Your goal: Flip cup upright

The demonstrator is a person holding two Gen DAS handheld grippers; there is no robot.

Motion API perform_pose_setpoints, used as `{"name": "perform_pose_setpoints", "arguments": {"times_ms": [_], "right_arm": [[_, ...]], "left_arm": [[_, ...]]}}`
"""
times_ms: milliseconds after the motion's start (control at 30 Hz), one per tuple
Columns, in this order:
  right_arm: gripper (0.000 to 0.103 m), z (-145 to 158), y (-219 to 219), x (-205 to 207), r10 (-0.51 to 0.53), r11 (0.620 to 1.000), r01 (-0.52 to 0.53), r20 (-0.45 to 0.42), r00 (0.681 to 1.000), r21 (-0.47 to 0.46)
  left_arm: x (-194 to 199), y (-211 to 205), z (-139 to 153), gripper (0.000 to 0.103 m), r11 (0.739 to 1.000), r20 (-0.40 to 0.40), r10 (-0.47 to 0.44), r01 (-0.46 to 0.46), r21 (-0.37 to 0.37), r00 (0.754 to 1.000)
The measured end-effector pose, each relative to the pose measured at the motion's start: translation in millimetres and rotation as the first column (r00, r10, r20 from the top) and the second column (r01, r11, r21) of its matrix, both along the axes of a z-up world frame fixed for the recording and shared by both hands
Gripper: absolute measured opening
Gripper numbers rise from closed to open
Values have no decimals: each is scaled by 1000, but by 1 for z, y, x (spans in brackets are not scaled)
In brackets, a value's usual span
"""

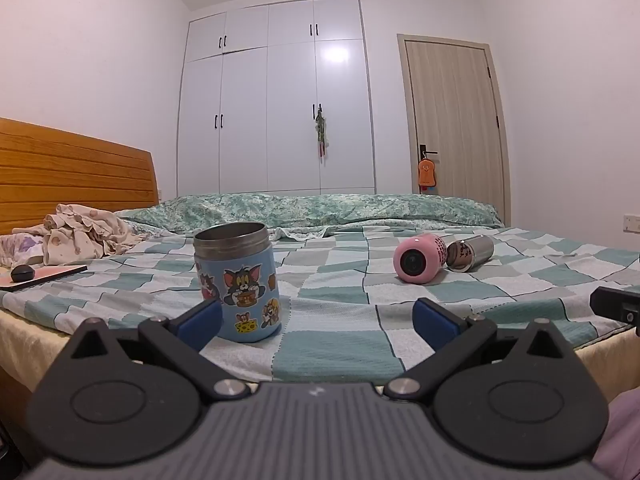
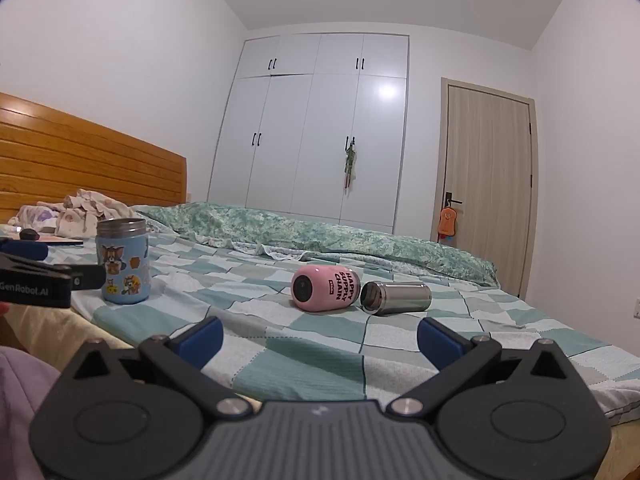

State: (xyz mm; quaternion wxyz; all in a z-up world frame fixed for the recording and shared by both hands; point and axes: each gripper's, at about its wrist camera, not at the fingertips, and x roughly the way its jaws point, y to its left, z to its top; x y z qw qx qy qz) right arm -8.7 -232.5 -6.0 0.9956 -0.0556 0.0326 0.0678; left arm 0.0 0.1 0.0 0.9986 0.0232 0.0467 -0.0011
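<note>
A blue cartoon-sticker cup (image 1: 238,282) stands upright on the checked bedspread, just beyond my left gripper's left fingertip; it also shows in the right wrist view (image 2: 123,260). A pink cup (image 1: 419,258) lies on its side with a steel cup (image 1: 470,253) lying beside it, both also in the right wrist view, the pink cup (image 2: 326,287) and the steel cup (image 2: 396,298). My left gripper (image 1: 318,322) is open and empty. My right gripper (image 2: 320,338) is open and empty, short of the lying cups. The left gripper's side shows in the right wrist view (image 2: 36,276).
The bed has a wooden headboard (image 1: 72,172), crumpled clothes (image 1: 84,236) and a tablet with a dark round object (image 1: 24,274) at the left. A rolled green quilt (image 1: 320,210) lies along the far side. A wardrobe (image 1: 276,100) and door (image 1: 456,116) stand behind.
</note>
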Motion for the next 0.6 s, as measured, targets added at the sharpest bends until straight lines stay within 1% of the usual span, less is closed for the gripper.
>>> {"name": "perform_pose_setpoints", "arguments": {"times_ms": [600], "right_arm": [[103, 0, 0, 0, 0, 1000, 0, 0, 1000, 4]], "left_arm": [[0, 0, 0, 103, 1000, 0, 0, 0, 0, 1000]]}}
